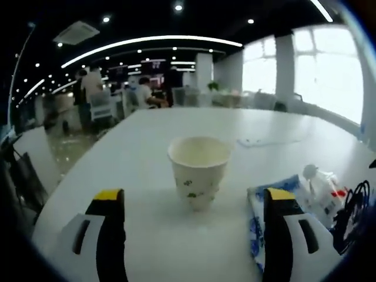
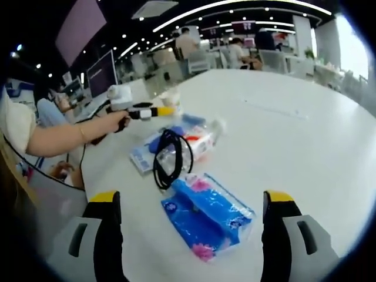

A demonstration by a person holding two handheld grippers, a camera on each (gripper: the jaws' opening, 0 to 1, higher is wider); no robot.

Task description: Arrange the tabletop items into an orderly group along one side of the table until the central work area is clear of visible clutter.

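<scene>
A white paper cup (image 1: 200,169) with a small green print stands upright on the white table (image 1: 147,141), just ahead of my open left gripper (image 1: 194,196) and between its jaws. Behind the right jaw lies a blue patterned packet (image 1: 256,218), then a clear wrapper with red print (image 1: 323,189) and a black cable (image 1: 353,207). My right gripper (image 2: 192,201) is open over a blue tissue packet (image 2: 205,215). Beyond it lie the coiled black cable (image 2: 171,158) and the wrapper (image 2: 198,143). A hand holds the left gripper (image 2: 165,110) by the blurred cup (image 2: 171,97).
A thin flat clear sheet (image 1: 265,141) lies further out on the table. The table's left edge (image 1: 64,188) curves close to my left jaw, with chairs and floor beyond. People sit at desks (image 2: 235,56) in the background. Bright windows (image 1: 329,76) stand on the right.
</scene>
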